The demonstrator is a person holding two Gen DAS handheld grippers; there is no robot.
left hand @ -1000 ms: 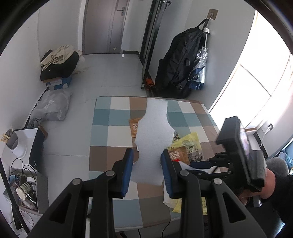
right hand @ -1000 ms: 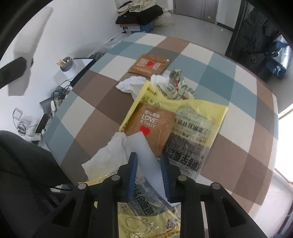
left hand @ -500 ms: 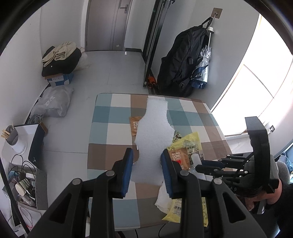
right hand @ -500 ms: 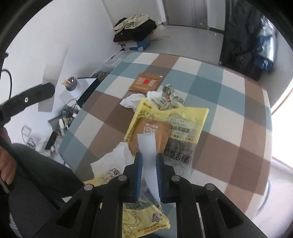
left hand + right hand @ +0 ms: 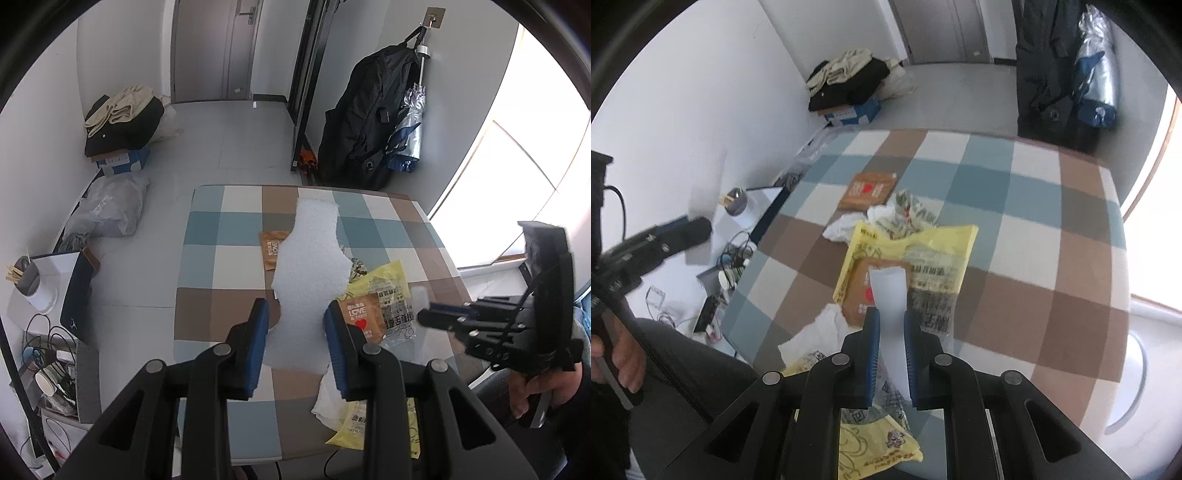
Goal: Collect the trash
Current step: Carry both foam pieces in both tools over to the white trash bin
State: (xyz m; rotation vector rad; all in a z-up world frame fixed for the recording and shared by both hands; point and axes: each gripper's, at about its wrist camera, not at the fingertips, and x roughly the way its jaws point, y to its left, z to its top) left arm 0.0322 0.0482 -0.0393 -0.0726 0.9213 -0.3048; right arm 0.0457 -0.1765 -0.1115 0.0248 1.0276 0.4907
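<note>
My left gripper [image 5: 295, 325] is shut on a long white foam sheet [image 5: 310, 273] and holds it well above the checked table [image 5: 218, 258]. My right gripper [image 5: 889, 325] is shut on a narrow white strip [image 5: 892, 314] and is raised above the table's near edge; it also shows in the left wrist view [image 5: 424, 315]. On the table lie a yellow printed bag [image 5: 934, 254], a brown snack packet [image 5: 858, 295] on it, a second brown packet [image 5: 868, 190], crumpled white tissue [image 5: 812, 339] and another yellow wrapper [image 5: 871, 446].
A black backpack and a silver umbrella [image 5: 373, 122] hang at the far wall. Clothes on a box [image 5: 122, 122] and a grey bag [image 5: 107, 210] lie on the floor to the left. A low shelf with cables and a cup [image 5: 33, 284] stands at left.
My right gripper has lifted the white strip off the trash pile and drawn back and up. My left gripper has risen a little with the foam sheet still in it.
</note>
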